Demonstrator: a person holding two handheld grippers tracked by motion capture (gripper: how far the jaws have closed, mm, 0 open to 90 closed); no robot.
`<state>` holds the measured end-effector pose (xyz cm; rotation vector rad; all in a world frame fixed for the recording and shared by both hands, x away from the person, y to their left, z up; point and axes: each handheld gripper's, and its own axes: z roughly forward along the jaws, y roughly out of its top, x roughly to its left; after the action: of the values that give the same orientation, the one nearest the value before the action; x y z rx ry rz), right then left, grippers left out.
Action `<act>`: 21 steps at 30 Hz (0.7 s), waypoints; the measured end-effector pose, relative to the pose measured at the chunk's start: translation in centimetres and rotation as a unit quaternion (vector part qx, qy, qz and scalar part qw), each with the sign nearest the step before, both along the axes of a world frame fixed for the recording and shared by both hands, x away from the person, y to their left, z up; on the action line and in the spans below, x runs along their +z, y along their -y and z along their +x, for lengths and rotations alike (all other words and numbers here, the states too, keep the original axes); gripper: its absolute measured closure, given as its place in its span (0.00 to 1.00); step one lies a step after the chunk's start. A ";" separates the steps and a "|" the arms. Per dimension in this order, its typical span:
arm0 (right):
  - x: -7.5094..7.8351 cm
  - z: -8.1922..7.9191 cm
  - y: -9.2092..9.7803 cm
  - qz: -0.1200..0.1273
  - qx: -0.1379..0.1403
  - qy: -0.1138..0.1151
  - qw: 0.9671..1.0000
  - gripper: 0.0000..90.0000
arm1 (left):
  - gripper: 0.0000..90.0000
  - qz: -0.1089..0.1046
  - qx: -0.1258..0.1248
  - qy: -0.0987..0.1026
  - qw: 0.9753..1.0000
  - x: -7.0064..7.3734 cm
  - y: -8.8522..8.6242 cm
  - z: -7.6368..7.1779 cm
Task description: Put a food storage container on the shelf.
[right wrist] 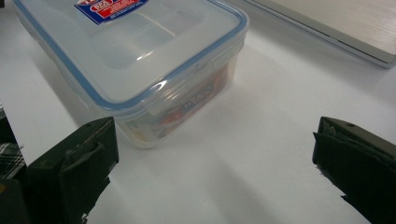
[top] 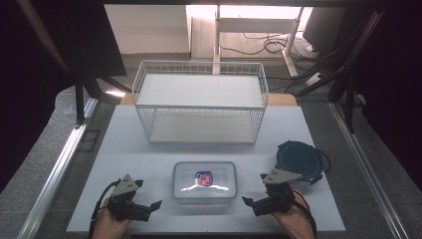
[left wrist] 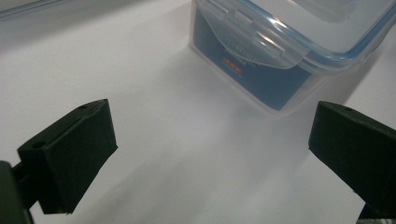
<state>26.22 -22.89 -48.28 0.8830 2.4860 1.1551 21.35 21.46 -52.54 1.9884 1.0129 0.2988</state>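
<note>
Landmark: clear lidded plastic food box (top: 204, 181), near middle of white table board (top: 149, 154) | behind it: white two-tier wire rack (top: 200, 102) | right, slightly behind: round dark lid (top: 299, 161) | left, nearer: left gripper (top: 149, 205) | right, nearer: right gripper (top: 253, 198)
</note>
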 end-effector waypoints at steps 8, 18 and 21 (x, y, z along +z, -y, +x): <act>0.5 0.3 -0.9 0.012 0.007 0.000 1.000 0.01 | 0.01 -0.017 -0.021 -0.011 1.000 0.6 0.6 0.9; 1.0 1.8 -2.1 0.035 -0.001 -0.051 0.998 0.01 | 0.01 -0.018 -0.047 -0.021 0.999 2.2 2.1 2.6; 1.3 2.6 -2.4 0.032 -0.003 -0.072 0.997 0.01 | 0.01 -0.011 -0.055 -0.029 0.998 2.7 2.5 3.5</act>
<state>28.80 -20.50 -47.01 1.0236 2.5696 1.2165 24.80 19.00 -49.89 2.0344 0.9359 0.1696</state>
